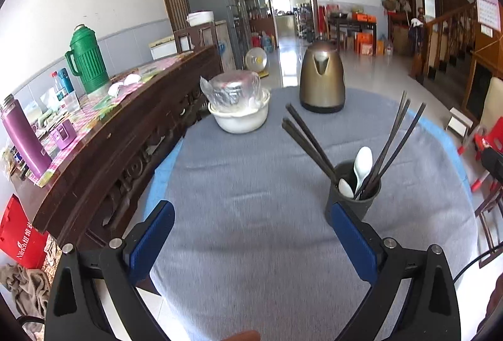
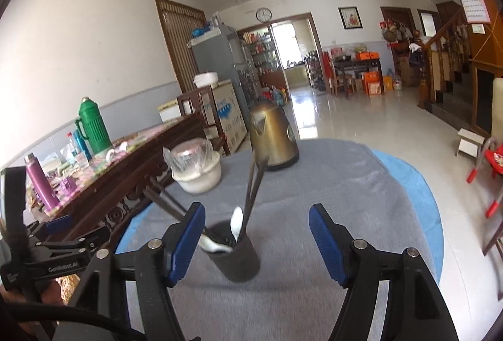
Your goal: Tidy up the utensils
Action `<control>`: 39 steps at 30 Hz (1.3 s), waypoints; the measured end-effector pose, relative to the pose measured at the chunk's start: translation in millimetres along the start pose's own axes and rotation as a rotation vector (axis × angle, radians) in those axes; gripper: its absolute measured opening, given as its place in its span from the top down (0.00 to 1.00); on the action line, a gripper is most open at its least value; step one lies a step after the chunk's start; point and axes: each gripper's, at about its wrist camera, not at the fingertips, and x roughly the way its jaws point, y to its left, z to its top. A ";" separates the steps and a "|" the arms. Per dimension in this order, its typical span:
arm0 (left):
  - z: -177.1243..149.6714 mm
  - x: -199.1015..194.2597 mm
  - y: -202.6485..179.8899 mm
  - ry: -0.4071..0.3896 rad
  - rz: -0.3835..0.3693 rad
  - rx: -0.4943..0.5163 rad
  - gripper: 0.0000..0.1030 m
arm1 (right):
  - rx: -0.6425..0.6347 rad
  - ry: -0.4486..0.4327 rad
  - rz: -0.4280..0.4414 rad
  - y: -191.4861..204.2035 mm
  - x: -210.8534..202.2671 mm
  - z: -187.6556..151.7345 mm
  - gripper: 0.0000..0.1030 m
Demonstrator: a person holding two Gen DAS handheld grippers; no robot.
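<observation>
A dark grey utensil cup [image 1: 353, 198] stands on the grey tablecloth [image 1: 251, 190]. It holds several dark chopsticks [image 1: 309, 141] that lean left and right, and two white spoons [image 1: 361, 166]. My left gripper [image 1: 253, 210] is open and empty, its right finger just in front of the cup. In the right wrist view the cup [image 2: 237, 253] with chopsticks [image 2: 253, 183] and a white spoon [image 2: 236, 223] stands between my right gripper's [image 2: 256, 223] open fingers, nearer the left one. The right gripper is empty.
A bronze electric kettle [image 1: 320, 76] stands at the table's far side. A white bowl [image 1: 239, 116] with a plastic-wrapped metal pot stands to its left. A dark wooden sideboard [image 1: 103, 133] with flasks runs along the left. A red stool [image 2: 490, 164] stands at the right.
</observation>
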 end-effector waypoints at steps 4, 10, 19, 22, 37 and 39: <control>-2.5 -0.5 -2.0 -0.012 0.032 0.001 0.04 | -0.015 0.041 -0.013 4.7 2.4 -9.1 0.30; -5.9 1.7 -2.3 0.001 0.034 0.007 0.04 | 0.009 0.087 -0.020 6.9 10.6 -18.8 0.30; -10.7 9.8 -0.6 0.024 0.032 -0.014 0.04 | 0.013 0.141 -0.056 14.0 23.7 -24.5 0.30; -12.0 12.6 0.8 0.032 0.028 -0.021 0.04 | 0.008 0.151 -0.055 17.1 26.5 -25.5 0.30; -18.0 21.7 5.1 0.052 0.025 -0.031 0.04 | -0.010 0.165 -0.062 28.4 34.1 -29.0 0.30; -18.4 22.1 5.5 0.057 0.022 -0.034 0.04 | -0.011 0.165 -0.062 29.1 34.3 -29.2 0.30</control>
